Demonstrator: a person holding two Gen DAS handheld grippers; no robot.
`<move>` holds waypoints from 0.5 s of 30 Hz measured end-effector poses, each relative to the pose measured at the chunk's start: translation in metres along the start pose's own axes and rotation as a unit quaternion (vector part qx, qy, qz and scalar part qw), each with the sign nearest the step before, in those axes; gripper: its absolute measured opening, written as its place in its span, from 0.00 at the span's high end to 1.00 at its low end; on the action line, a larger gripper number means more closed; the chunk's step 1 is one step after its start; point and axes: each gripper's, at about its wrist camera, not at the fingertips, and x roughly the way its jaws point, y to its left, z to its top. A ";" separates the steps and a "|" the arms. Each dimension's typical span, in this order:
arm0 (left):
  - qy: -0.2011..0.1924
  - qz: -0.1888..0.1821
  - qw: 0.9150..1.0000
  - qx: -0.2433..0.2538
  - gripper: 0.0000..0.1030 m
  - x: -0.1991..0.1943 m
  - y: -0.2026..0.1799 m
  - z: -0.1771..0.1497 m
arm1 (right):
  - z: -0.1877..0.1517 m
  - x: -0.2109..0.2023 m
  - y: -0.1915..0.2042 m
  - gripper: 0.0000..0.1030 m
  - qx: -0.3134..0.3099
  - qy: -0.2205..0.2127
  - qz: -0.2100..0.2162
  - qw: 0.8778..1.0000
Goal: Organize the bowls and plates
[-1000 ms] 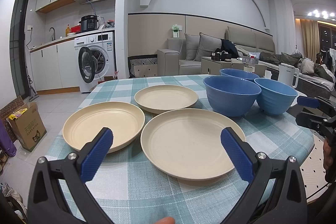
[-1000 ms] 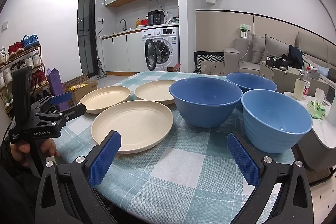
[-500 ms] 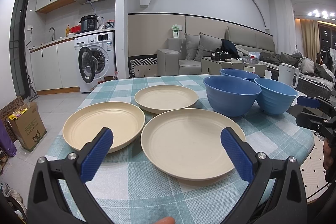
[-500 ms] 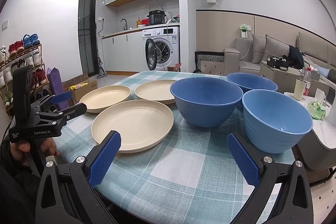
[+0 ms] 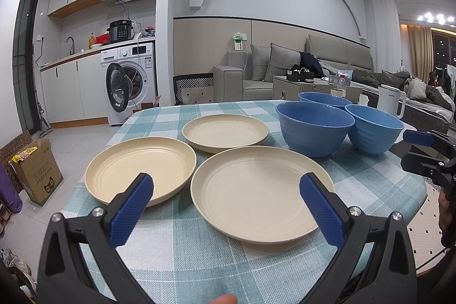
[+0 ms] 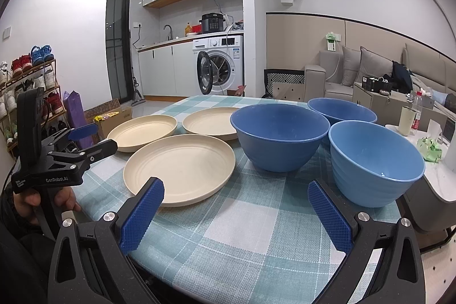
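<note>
Stacking has not begun: three plates [image 5: 262,193] and three bowls [image 6: 279,138] sit apart on the surface [image 6: 250,244], ahead of both jaws. Left gripper [image 5: 226,207] and right gripper [image 6: 235,214] hover with jaws spread wide, empty; all sorting remains.

3 plates [image 5: 262,195] left on table [image 5: 199,255], 3 bowls [image 5: 313,127] right.
</note>
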 end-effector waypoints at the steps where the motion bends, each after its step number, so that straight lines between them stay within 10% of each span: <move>1: 0.000 0.000 1.000 0.000 0.00 0.000 0.000 0.000 | 0.000 0.000 0.000 0.00 0.001 0.001 0.000 1.000; 15: 0.000 0.003 1.000 0.001 0.00 0.000 0.001 0.000 | 0.000 -0.002 -0.001 0.00 -0.005 -0.006 -0.005 1.000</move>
